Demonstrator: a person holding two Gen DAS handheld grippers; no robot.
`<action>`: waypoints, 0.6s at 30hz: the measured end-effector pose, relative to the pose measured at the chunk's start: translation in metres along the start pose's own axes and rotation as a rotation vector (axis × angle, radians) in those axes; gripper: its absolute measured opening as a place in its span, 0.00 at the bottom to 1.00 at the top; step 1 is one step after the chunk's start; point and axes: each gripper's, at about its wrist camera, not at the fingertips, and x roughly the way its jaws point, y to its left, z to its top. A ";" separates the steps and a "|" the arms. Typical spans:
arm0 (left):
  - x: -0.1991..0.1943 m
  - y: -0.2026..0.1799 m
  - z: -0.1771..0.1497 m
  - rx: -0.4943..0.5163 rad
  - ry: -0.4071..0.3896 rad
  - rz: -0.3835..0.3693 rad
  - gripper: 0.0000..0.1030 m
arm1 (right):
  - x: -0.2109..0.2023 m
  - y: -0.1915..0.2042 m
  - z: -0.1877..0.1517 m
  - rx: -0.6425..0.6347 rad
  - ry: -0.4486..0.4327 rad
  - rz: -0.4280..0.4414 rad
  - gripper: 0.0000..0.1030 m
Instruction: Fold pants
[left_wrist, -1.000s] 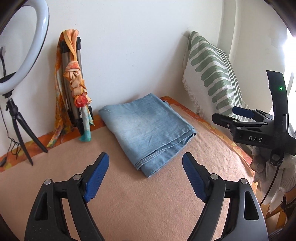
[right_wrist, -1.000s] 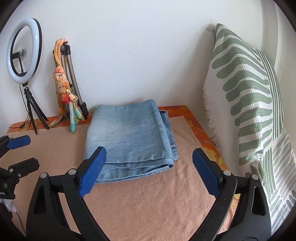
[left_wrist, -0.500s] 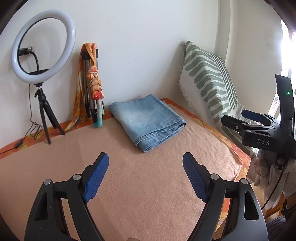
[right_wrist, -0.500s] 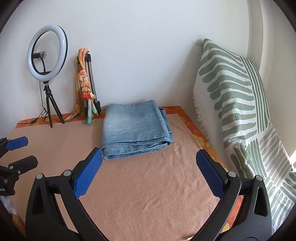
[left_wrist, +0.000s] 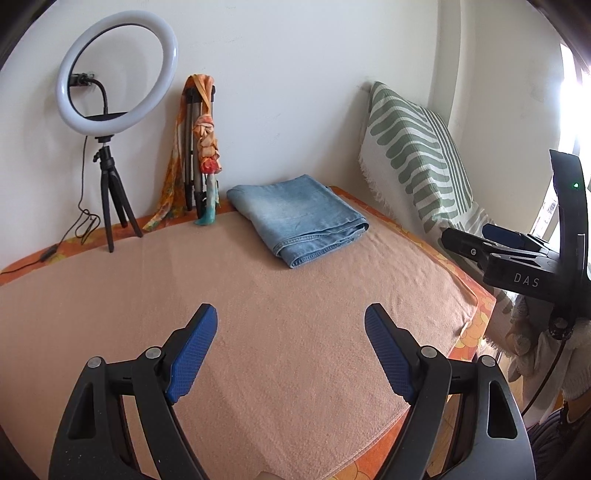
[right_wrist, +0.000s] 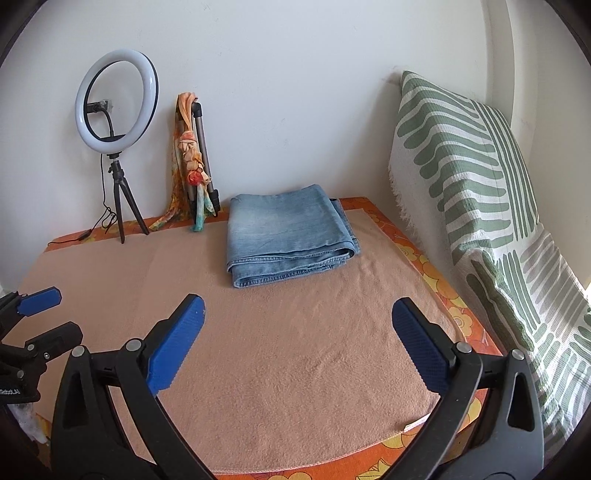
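Your left claw (left_wrist: 290, 345) hangs with its blue pads spread wide apart over the peach blanket (left_wrist: 258, 314) covering the tabletop, gripping nothing. Your right claw (right_wrist: 297, 336) is likewise spread wide and empty, and it shows at the right edge of the left wrist view (side-on, so its gap cannot be judged from there).

The pants (right_wrist: 288, 232), light-blue denim, lie folded into a compact stack ahead of both claws, well apart from the pads, at the far side of the blanket near the wall. From your right claw they sit almost straight ahead; from your left claw, ahead and slightly to the right (left_wrist: 299, 218).

Beyond your left claw and to its left, a ring light (left_wrist: 118, 70) stands on a small black tripod. An orange scarf (left_wrist: 207, 144) hangs knotted around a folded stand just left of the pants. A green-and-white striped cushion (right_wrist: 476, 166) leans against the wall to the right of your right claw.
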 end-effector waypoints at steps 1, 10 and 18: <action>0.000 0.000 -0.002 0.002 0.004 0.001 0.80 | 0.000 0.001 -0.002 0.000 0.001 0.001 1.00; -0.002 0.006 -0.009 -0.002 0.003 0.010 0.81 | -0.005 0.010 -0.009 0.012 -0.019 0.007 1.00; -0.008 0.006 -0.012 -0.020 -0.005 0.045 0.84 | -0.012 0.017 -0.010 -0.006 -0.058 -0.010 1.00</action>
